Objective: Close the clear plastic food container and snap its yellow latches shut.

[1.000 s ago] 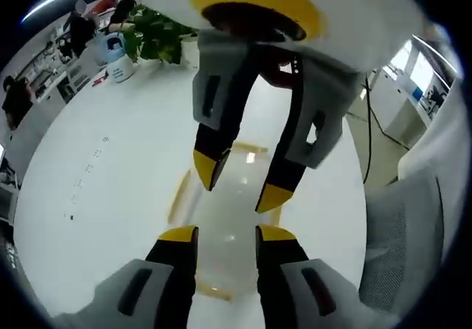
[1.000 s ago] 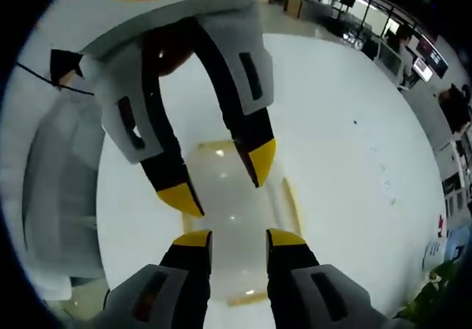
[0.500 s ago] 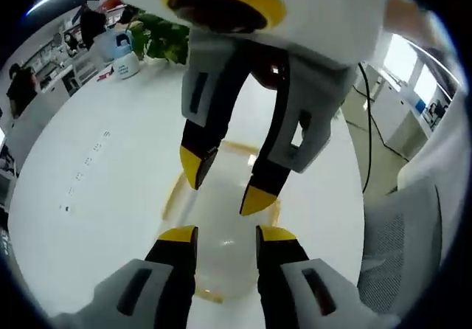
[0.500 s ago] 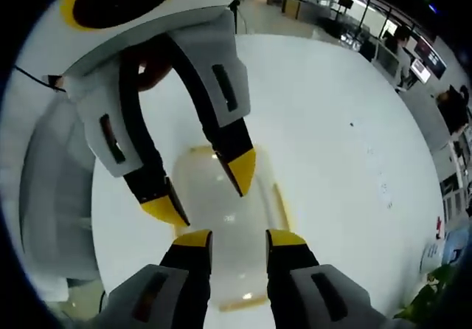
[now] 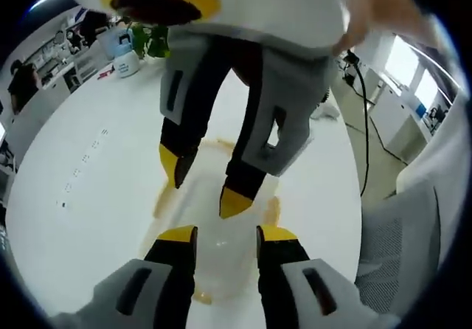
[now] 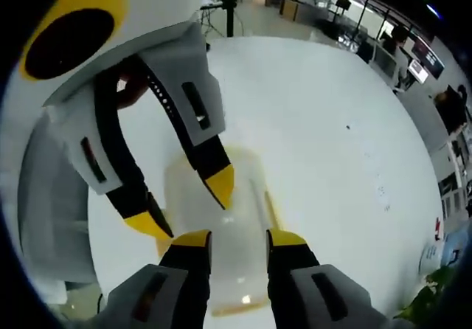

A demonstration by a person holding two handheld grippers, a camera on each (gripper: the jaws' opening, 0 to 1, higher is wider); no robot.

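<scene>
Your left hand-held gripper (image 5: 221, 234) stands at six o'clock in its own view, jaws a narrow gap apart and empty. The one clear plastic food container (image 5: 221, 251) lies on the white counter (image 5: 96, 174) just past its tips. Your right hand-held gripper (image 6: 240, 239), also narrowly parted and empty, faces it from twelve o'clock. You likely hold the two opposed over the container to press the lid. Two yellow latches (image 6: 270, 209) show along its edges.
</scene>
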